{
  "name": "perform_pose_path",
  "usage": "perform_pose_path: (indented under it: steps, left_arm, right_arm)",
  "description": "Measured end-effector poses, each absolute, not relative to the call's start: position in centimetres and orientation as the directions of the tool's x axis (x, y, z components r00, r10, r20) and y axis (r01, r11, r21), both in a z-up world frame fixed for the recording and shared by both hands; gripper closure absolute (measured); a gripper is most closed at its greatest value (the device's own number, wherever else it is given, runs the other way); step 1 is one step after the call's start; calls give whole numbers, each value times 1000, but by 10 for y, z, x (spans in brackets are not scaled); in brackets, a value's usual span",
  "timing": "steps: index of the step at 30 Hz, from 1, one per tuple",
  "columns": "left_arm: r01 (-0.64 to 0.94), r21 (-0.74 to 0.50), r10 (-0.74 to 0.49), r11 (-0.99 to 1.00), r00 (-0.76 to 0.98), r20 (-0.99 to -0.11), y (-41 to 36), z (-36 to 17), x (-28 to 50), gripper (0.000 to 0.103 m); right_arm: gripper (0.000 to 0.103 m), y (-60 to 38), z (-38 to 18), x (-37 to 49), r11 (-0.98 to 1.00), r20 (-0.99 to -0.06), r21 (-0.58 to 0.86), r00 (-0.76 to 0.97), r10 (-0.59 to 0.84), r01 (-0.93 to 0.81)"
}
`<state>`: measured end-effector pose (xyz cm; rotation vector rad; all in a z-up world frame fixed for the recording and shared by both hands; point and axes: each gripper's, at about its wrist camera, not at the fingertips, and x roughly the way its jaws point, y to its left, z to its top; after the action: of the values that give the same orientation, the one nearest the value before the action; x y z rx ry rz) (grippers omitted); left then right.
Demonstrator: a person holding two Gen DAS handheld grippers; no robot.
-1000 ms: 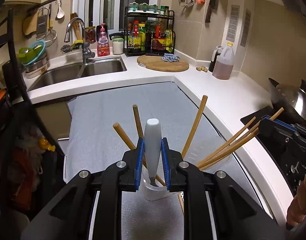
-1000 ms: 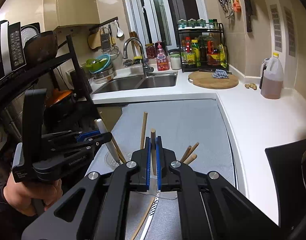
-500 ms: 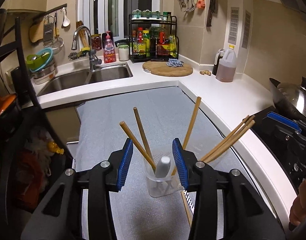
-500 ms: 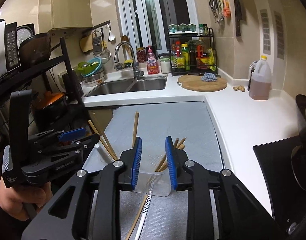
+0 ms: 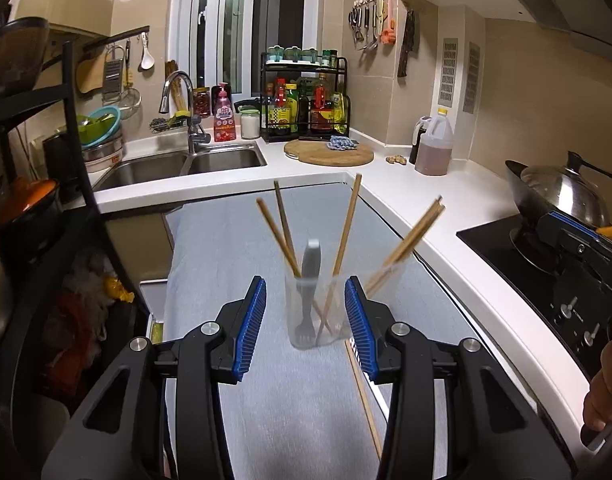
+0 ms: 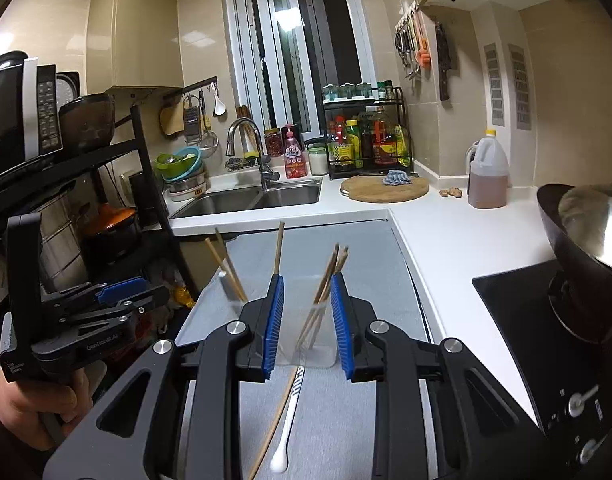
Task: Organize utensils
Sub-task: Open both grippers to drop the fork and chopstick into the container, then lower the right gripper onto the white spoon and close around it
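Since both grippers are held wide and empty, nothing is carried: the left gripper [image 5: 304, 320] and right gripper [image 6: 307, 326] flank the clear cup [image 5: 320, 312], where chopsticks [image 5: 348, 224] and a fork [image 5: 308, 280] are stood upright for storage, while a white utensil [image 6: 287, 420] and one chopstick [image 6: 275, 420] are left on the grey mat [image 6: 346, 420].

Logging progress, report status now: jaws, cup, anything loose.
Left gripper and right gripper: jaws open, empty. Clear cup upright on grey mat, holding chopsticks and fork. One chopstick and white utensil loose on mat.
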<state>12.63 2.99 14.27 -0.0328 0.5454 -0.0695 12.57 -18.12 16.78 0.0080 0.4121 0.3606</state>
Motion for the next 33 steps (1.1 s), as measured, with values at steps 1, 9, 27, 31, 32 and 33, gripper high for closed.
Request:
perform_pose_path:
  steps: [1, 9, 27, 31, 32, 33]
  left_arm:
    - [58, -50, -76, 997, 854, -515, 31, 139, 119, 62]
    - [54, -75, -85, 996, 855, -512, 35, 77, 60, 70]
    - [-6, -107, -55, 994, 829, -556, 47, 19, 40, 71]
    - [-1, -106, -59, 994, 825, -562, 45, 18, 41, 71]
    - [2, -104, -61, 995, 823, -564, 44, 16, 41, 71]
    - [6, -102, -63, 995, 821, -567, 42, 15, 41, 71]
  right_arm:
    - [81, -182, 163, 119, 936, -388, 84, 854, 348, -343]
    - [101, -176, 86, 83, 923, -458, 147, 802, 383, -356]
    - [90, -134, -48, 105, 934, -633, 149, 695, 342, -324]
    - [81, -129, -61, 111, 941, -664, 130, 678, 317, -313]
    - [80, -128, -63, 112, 943, -670, 122, 675, 308, -308]
    - [80, -128, -65, 113, 946, -676, 116, 673, 299, -304]
